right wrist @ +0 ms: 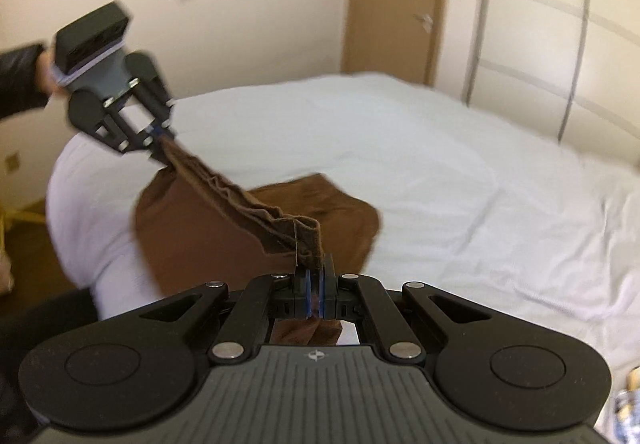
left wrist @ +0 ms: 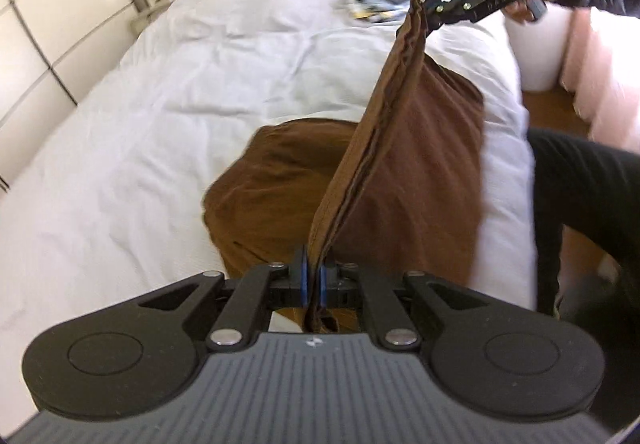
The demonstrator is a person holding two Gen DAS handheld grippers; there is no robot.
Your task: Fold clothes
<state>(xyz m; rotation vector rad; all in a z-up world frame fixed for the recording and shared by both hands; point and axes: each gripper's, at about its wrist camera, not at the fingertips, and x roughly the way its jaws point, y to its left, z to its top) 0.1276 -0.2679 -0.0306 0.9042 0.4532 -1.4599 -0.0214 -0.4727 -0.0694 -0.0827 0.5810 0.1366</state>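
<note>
brown cloth (left wrist: 404,164): hem stretched taut between both tongs, rest draped on bed (left wrist: 160,104) | left tongs (left wrist: 314,280): clenched on one hem end | right tongs (right wrist: 316,286): clenched on the other end, raised above bed

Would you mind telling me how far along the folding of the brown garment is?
Done: both grippers have hold of one edge of the brown garment. The left gripper pinches one end and the right gripper the other, with the hem stretched between them. In hand: that edge is lifted above the white bed while the rest lies there. Left: no neat fold shows yet.
</note>
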